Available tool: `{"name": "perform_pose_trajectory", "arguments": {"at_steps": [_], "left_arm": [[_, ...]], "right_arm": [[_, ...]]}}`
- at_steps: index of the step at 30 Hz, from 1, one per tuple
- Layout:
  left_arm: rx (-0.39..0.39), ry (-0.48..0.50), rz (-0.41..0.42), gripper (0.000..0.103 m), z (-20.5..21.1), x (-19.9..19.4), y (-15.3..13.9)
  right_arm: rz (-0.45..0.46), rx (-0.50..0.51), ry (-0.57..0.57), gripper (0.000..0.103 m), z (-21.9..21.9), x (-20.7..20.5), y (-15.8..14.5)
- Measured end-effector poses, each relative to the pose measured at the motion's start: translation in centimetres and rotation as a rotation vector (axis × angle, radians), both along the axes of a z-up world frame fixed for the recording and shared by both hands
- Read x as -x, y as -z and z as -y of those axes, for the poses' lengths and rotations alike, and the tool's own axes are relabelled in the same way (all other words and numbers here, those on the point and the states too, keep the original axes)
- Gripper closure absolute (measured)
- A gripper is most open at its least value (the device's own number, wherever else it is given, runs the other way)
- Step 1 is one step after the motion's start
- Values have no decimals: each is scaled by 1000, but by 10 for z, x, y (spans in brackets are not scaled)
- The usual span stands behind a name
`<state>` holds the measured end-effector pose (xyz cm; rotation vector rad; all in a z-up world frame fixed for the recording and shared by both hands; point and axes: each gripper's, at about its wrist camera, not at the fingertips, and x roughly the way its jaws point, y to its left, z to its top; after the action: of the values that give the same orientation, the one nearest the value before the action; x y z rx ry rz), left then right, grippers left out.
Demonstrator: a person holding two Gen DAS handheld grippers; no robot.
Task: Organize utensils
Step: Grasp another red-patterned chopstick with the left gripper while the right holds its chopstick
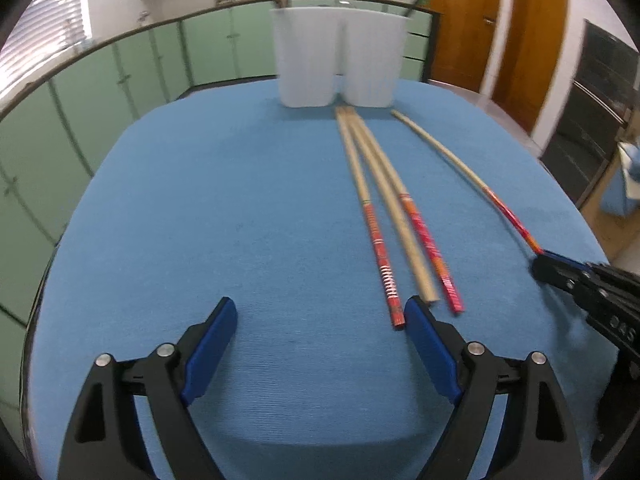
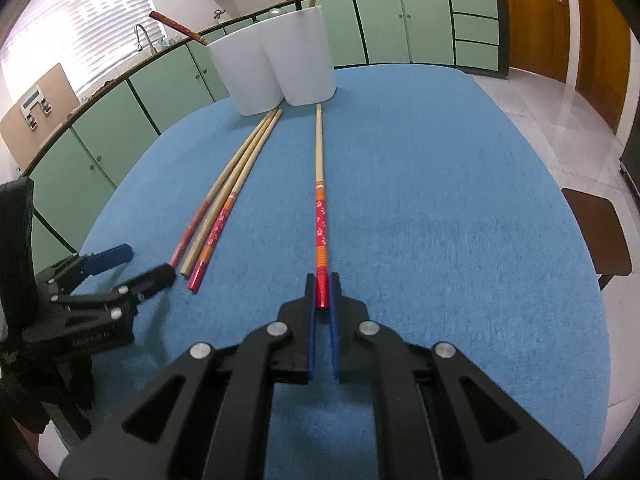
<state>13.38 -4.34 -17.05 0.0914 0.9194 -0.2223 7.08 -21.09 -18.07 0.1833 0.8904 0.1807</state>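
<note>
A white two-compartment holder [image 1: 336,60] stands at the far end of the blue table [image 1: 240,208]; it also shows in the right wrist view [image 2: 280,64], with chopsticks standing in it. Three chopsticks [image 1: 384,216] lie together on the table, two with red ends and one plain; they also show in the right wrist view [image 2: 224,200]. My left gripper [image 1: 320,320] is open, its right finger beside their near ends. My right gripper [image 2: 322,284] is shut on the red end of a single red-and-orange chopstick [image 2: 319,184], which lies along the table [image 1: 460,168].
Green cabinets [image 2: 400,24] and a counter run behind the table. Wooden doors [image 1: 500,32] are at the right. A brown stool [image 2: 600,232] stands on the tiled floor beyond the table's right edge.
</note>
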Motion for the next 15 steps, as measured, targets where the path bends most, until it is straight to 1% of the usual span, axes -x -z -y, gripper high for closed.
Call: {"name": "perform_pose_trajectory", "arguments": {"at_steps": [2, 4, 6, 8, 10, 12, 14, 15], "left_arm": [[3, -40, 3, 19, -9, -1, -1], [15, -61, 4, 19, -16, -2, -1], [25, -69, 3, 19, -20, -3, -2], [11, -69, 2, 19, -17, -4, -1], [-6, -61, 3, 22, -14, -5, -1], [-7, -57, 6, 23, -11, -5, -1], [5, -52, 8, 28, -12, -4, -2], [7, -51, 10, 32, -12, -4, -2]], "right_arm": [[2, 4, -8, 94, -1, 0, -1], [4, 10, -27, 86, -3, 2, -2], [14, 39, -39, 75, -5, 4, -4], [19, 53, -44, 73, -6, 5, -4], [15, 42, -44, 73, -4, 5, -4], [14, 37, -45, 75, -3, 5, -4], [13, 34, -50, 76, -1, 5, -4], [12, 35, -52, 78, 0, 5, -4]]}}
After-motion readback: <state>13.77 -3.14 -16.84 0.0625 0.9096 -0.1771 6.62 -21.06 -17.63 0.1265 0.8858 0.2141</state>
